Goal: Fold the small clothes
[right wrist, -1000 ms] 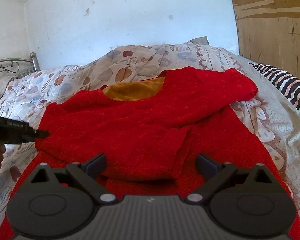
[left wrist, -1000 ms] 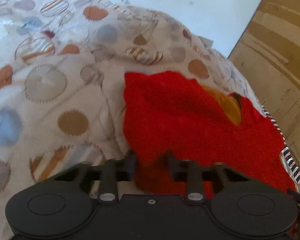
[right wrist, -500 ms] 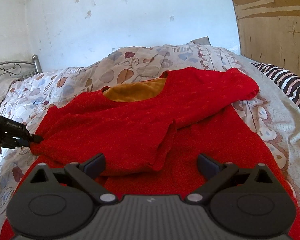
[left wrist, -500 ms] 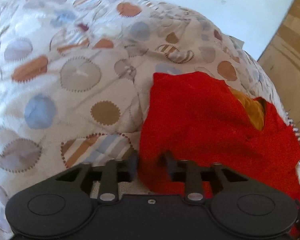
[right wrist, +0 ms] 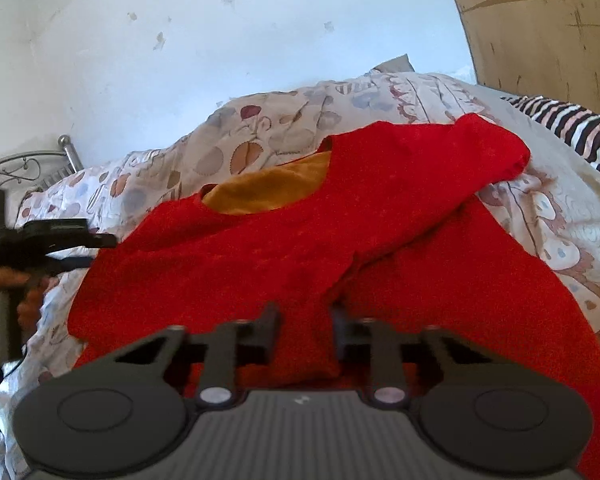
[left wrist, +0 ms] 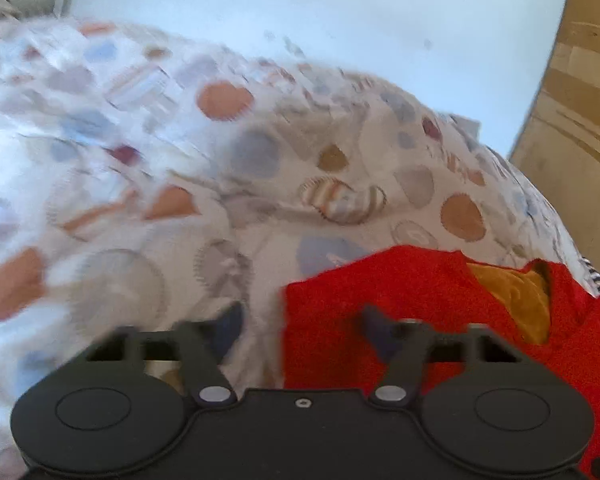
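A small red garment [right wrist: 284,256] with an orange-yellow lining at the neck lies on the patterned bedspread [right wrist: 260,136]. It also shows in the left wrist view [left wrist: 440,300]. My right gripper [right wrist: 304,328] has its fingers narrowed around a fold of the red cloth near the garment's lower middle. My left gripper [left wrist: 300,324] is open at the garment's left edge, one finger over the bedspread, the other over the red cloth, holding nothing. It also shows in the right wrist view [right wrist: 80,248], held by a hand at the left.
The bedspread [left wrist: 180,168] with round prints covers the bed. A striped cloth [right wrist: 572,132] lies at the right. A metal bedhead [right wrist: 28,164] stands at the back left. A white wall is behind, and a wooden panel [right wrist: 540,28] at the right.
My left gripper has opened and let go of the garment's left edge, and has lifted. My right gripper has narrowed from wide open onto a fold of the red cloth.
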Available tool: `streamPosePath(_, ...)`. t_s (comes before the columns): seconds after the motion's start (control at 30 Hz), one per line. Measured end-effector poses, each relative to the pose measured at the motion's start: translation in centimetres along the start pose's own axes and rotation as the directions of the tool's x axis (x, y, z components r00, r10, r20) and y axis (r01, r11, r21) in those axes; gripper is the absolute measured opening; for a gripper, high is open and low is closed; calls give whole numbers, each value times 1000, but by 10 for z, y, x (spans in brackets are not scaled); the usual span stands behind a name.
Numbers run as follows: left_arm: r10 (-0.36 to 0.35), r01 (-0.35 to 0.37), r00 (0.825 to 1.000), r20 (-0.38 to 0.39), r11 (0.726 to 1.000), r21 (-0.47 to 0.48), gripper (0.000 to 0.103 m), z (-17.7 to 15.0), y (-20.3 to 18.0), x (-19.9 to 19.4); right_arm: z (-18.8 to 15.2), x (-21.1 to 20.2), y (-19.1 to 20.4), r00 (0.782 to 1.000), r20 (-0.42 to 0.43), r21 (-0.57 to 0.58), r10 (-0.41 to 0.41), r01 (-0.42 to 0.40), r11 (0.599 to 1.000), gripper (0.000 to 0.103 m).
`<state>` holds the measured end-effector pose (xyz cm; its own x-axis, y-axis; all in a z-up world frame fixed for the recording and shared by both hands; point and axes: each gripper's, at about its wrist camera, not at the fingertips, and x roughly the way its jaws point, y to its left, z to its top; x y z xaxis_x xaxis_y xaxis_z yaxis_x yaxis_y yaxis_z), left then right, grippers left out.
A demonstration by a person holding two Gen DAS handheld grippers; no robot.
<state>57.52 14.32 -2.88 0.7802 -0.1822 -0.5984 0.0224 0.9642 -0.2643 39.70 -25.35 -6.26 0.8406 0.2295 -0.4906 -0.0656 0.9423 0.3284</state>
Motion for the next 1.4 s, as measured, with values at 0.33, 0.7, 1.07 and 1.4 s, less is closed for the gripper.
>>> streamPosePath(0.33, 70, -81, 989, 132, 994, 73, 17, -23, -7, 8, -4, 0, 0, 999, -9, -1, -41, 41, 999, 5)
streamPosePath(0.7, 103, -125, 973, 206, 988, 95, 100, -38, -31, -66, -3, -49, -11, 997, 41, -29, -71, 72, 997, 66)
streamPosePath(1.07, 48, -62, 994, 95, 987, 149, 102, -153, -66, -179, -56, -156, -51, 975, 5, -147, -223, 222, 964, 101)
streamPosePath(1.4, 73, -75, 997, 17, 981, 178, 102, -240, -85, -251, -105, -234, -61, 949, 24, -284, -315, 309, 908, 103)
